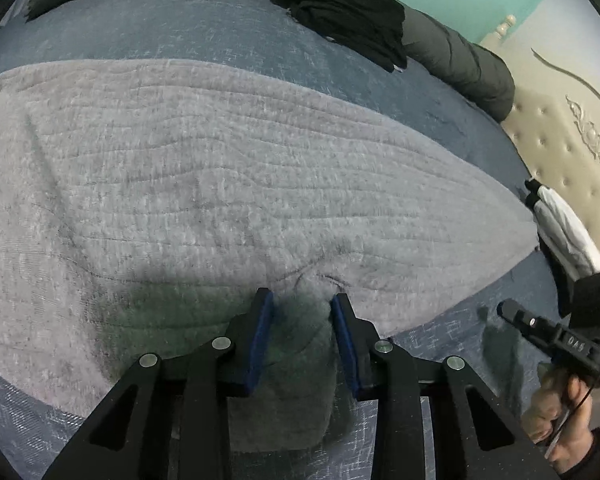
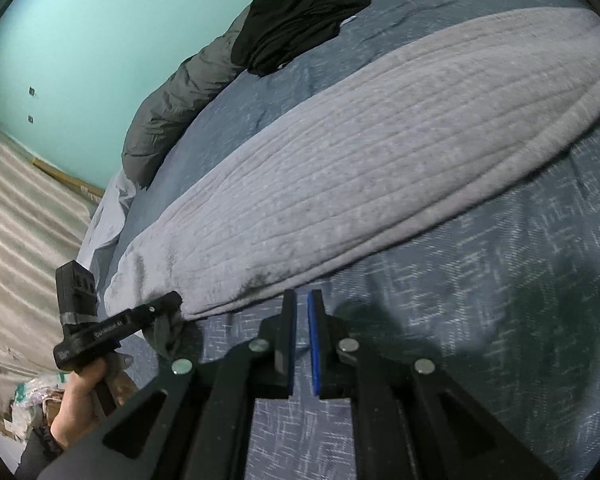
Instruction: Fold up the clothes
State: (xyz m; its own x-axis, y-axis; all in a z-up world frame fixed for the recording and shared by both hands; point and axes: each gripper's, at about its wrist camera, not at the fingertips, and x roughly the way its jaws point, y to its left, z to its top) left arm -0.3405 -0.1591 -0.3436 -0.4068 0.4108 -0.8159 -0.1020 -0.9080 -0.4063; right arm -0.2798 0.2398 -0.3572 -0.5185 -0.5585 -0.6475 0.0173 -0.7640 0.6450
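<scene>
A grey ribbed fleece garment (image 1: 220,180) lies spread flat across the blue bedspread (image 1: 220,28). My left gripper (image 1: 302,308) is shut on a bunched fold at the garment's near edge, with grey cloth filling the gap between its blue pads. In the right wrist view that same gripper (image 2: 172,300) shows at the left, gripped by a hand, with a grey tuft hanging under its tip. My right gripper (image 2: 302,300) hovers over the bare bedspread (image 2: 460,320), just short of the garment's (image 2: 360,152) hem. Its pads are nearly together and hold nothing. It also appears at the right edge (image 1: 504,309).
A pile of black clothes (image 1: 340,12) sits at the far side of the bed, against a rolled dark grey duvet (image 1: 460,60). A white and black garment (image 1: 564,228) lies by the cream tufted headboard (image 1: 560,140). Striped floor (image 2: 20,220) lies beyond the bed's edge.
</scene>
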